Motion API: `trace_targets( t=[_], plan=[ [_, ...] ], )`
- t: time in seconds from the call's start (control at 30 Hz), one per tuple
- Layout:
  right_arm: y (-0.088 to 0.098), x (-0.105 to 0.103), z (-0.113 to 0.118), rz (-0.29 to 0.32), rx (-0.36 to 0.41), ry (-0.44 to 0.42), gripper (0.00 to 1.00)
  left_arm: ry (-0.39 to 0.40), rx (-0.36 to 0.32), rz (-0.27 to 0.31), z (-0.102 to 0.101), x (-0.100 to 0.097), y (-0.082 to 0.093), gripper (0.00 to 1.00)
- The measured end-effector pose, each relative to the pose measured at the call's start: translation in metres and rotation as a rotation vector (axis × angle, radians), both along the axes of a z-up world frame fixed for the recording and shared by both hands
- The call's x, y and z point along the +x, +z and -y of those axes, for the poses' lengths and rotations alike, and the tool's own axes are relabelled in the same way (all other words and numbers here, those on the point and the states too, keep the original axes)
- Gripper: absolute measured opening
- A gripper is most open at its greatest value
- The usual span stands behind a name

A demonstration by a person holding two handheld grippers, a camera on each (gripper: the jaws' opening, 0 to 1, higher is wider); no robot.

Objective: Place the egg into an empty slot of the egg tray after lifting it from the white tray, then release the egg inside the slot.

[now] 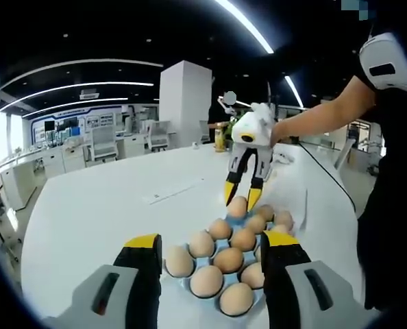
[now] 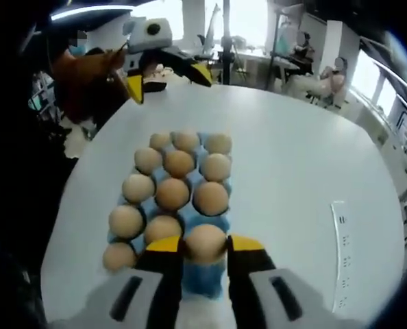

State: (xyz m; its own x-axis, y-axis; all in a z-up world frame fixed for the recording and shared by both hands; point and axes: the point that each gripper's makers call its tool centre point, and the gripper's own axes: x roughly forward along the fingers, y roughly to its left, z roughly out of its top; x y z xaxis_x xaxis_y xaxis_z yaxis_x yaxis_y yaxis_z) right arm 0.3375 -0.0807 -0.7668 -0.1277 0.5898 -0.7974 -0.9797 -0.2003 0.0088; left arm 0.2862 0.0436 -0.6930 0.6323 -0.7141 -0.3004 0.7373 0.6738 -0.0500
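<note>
Behind the white surface (image 1: pixel 101 205) in the left gripper view we see an open office with desks, chairs and a white pillar (image 1: pixel 185 103). Near us sits the blue egg tray (image 1: pixel 224 248), packed with brown eggs. Our left gripper (image 1: pixel 207 264) hangs just before it, its yellow-tipped fingers apart and holding nothing. At the far end of the tray the right gripper (image 1: pixel 242 194) comes down from a person's hand (image 1: pixel 280 128), its fingers clamped on one egg (image 1: pixel 237 206) just above the tray (whether it touches the slot we cannot tell).

From the right gripper view, we look down at the same surface (image 2: pixel 292 157) and egg tray (image 2: pixel 202 277). The right gripper (image 2: pixel 205 247) has its fingers closed on the egg (image 2: pixel 205 243) at the tray's near end, beside the other eggs. Across the tray the left gripper (image 2: pixel 168 77) hovers over the surface with its fingers spread.
</note>
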Motion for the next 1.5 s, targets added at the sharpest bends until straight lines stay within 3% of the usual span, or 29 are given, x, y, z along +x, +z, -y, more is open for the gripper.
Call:
trace_targets(
  t=[0.73,1.5],
  plan=[
    [-0.021,-0.003,-0.008,0.003,-0.054,0.043,0.25,0.002,-0.003,-0.002,0.000,0.000,0.000,0.59],
    [-0.022,-0.002,-0.007,-0.028,-0.039,0.041,0.27,0.001,-0.001,-0.002,0.000,-0.001,0.000,0.58]
  ],
)
